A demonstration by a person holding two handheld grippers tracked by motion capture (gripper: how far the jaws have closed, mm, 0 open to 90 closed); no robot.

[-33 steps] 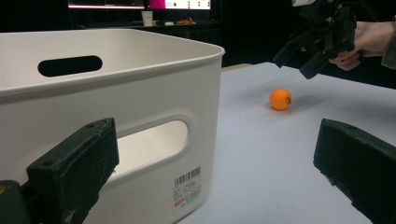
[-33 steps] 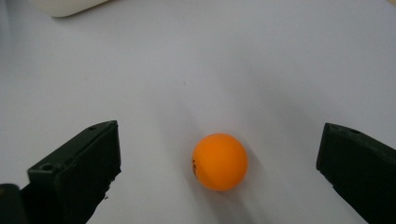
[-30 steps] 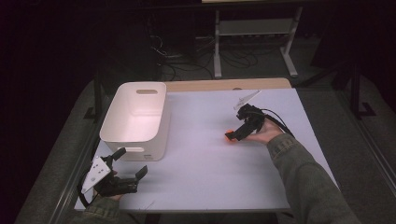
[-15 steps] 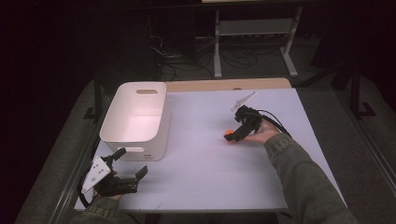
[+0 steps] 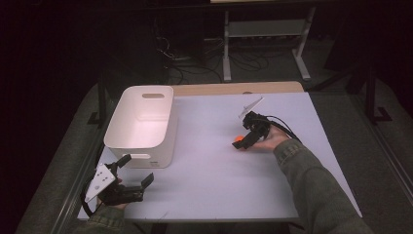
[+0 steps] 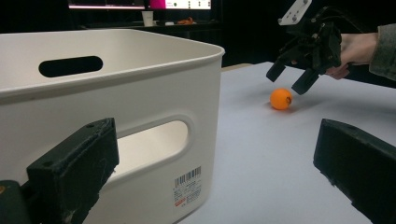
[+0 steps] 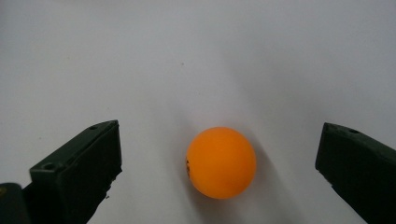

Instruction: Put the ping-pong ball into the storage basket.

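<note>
the left claw (image 5: 130, 183) rests at the near left corner of the table (image 5: 204, 195), jaws wide, just in front of the white bin (image 5: 141, 124). farther right, the right claw (image 5: 243, 141) hangs wide over the orange ball (image 5: 238, 139), which sits on the table between its jaws, untouched.
</note>
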